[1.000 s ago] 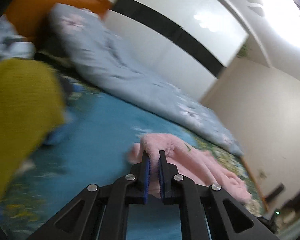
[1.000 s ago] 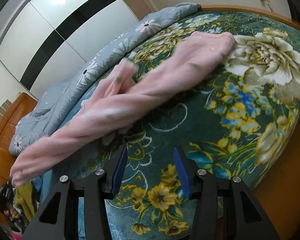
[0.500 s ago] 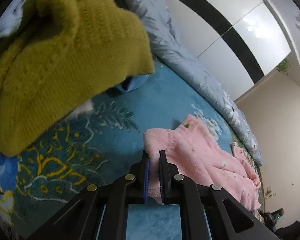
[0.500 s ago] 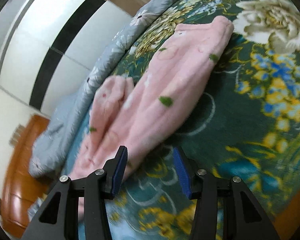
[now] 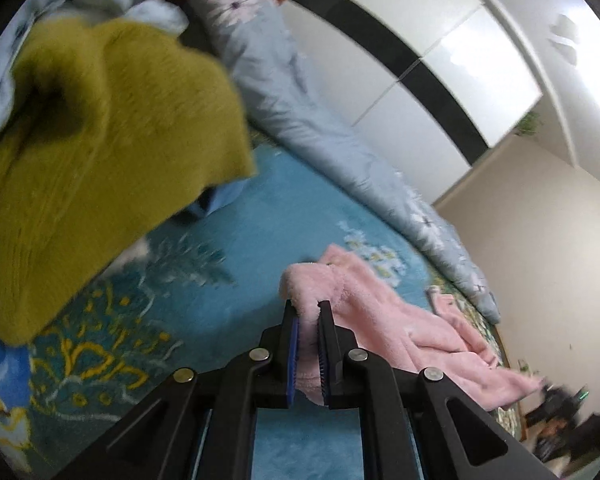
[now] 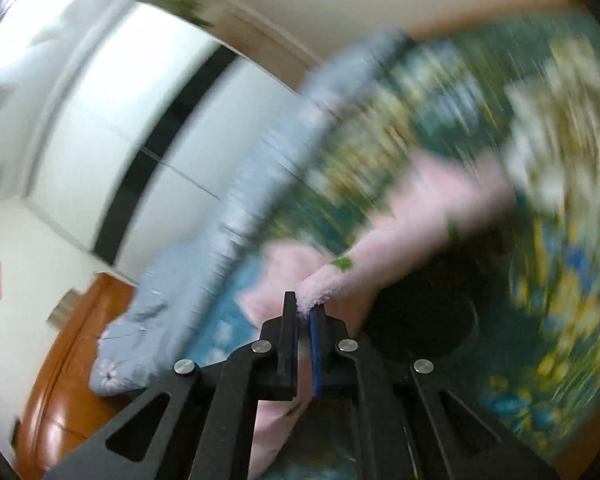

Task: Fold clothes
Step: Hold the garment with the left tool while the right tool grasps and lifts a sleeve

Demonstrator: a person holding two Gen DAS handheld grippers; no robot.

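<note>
While both tools (image 5: 308, 312) (image 6: 304, 312) pinch pink garment (image 5: 384, 320), rest trails ahead.

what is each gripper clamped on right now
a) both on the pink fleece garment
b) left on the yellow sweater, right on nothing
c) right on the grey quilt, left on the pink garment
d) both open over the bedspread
a: in each wrist view pink fleece is pinched between nearly closed jaws, the left gripper and the right gripper each holding an edge of the pink garment.
</note>
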